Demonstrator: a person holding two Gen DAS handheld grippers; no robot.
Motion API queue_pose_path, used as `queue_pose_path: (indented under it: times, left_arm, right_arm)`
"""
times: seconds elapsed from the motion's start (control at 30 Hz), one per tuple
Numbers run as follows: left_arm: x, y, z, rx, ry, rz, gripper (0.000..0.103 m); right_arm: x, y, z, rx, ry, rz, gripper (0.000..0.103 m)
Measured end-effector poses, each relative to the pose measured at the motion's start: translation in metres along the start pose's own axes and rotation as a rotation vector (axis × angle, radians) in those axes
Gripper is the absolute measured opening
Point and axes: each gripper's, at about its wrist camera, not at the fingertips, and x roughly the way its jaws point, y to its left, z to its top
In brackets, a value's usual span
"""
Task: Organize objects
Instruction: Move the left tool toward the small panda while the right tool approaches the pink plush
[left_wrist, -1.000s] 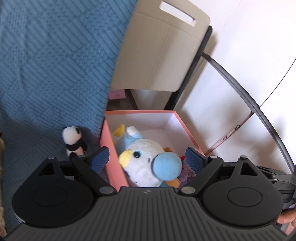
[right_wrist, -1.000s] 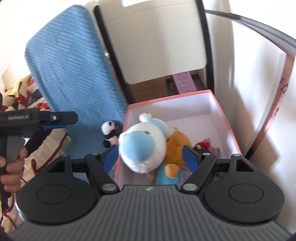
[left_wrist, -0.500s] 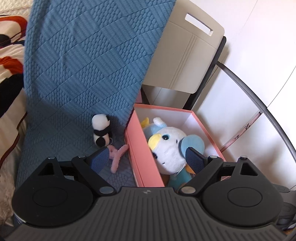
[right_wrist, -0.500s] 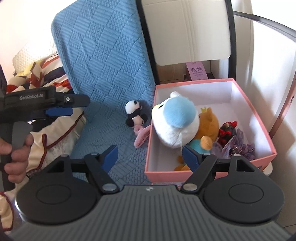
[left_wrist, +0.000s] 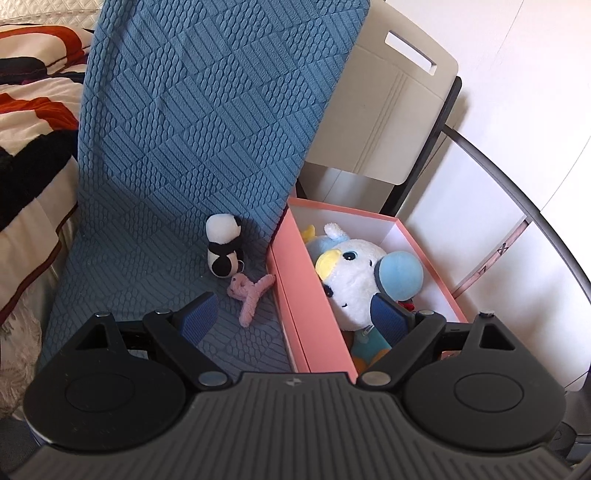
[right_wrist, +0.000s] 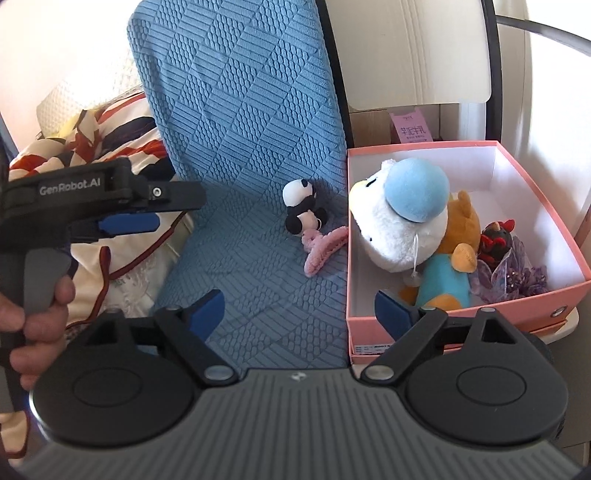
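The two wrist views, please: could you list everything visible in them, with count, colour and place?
Pink cardboard box: one, pink outside, white inside, right of the chair.
White-and-blue plush duck: one, in the box.
Orange plush bear: one, teal-bodied, in the box behind the duck.
Dark red-trimmed toy: one, in the box's right side.
Purple bits: several, box's right corner.
Panda plush: one, black and white, on the chair seat.
Pink plush strip: one, beside the panda.
Blue textured chair cover: one, over back and seat.
Patterned bedding: left.
Left tool: open, empty.
Right tool: open, empty.
Hand: one, holding the left tool's handle.
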Motion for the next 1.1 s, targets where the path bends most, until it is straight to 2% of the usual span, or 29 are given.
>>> queue_pose_path:
  times: [0.23, 0.47, 0.53, 0.63, 0.7, 0.83, 1.0, 1.07, 1.1]
  left_arm:
    - [0.009, 0.002, -0.007, -0.008, 0.01, -0.01, 0.092]
    - [0.049, 0.026, -0.001, -0.041, 0.021, 0.002, 0.092]
    - [0.065, 0.036, 0.0, -0.071, 0.043, 0.024, 0.092]
    - [0.088, 0.057, 0.001, -0.148, 0.047, -0.018, 0.092]
    - [0.101, 0.07, 0.0, -0.179, 0.057, -0.001, 0.092]
    - [0.119, 0.083, 0.002, -0.131, 0.074, 0.072, 0.092]
    - [0.139, 0.099, 0.004, -0.115, 0.078, 0.099, 0.092]
    - [0.145, 0.102, 0.005, -0.103, 0.086, 0.106, 0.092]
    - [0.147, 0.103, 0.006, -0.099, 0.087, 0.106, 0.092]
  right_arm:
    - [0.011, 0.003, -0.004, 0.009, 0.008, -0.024, 0.09]
    - [0.034, 0.021, -0.007, -0.049, 0.008, -0.008, 0.09]
    - [0.046, 0.026, -0.009, -0.05, 0.012, -0.002, 0.09]
    - [0.061, 0.034, -0.011, -0.067, 0.002, -0.005, 0.089]
    - [0.073, 0.038, -0.01, -0.075, -0.002, -0.019, 0.089]
    - [0.096, 0.042, -0.006, -0.09, -0.008, -0.055, 0.075]
    - [0.126, 0.043, -0.002, -0.112, -0.007, -0.068, 0.067]
    - [0.137, 0.043, -0.001, -0.118, 0.005, -0.074, 0.054]
    - [0.141, 0.043, -0.001, -0.124, 0.006, -0.076, 0.052]
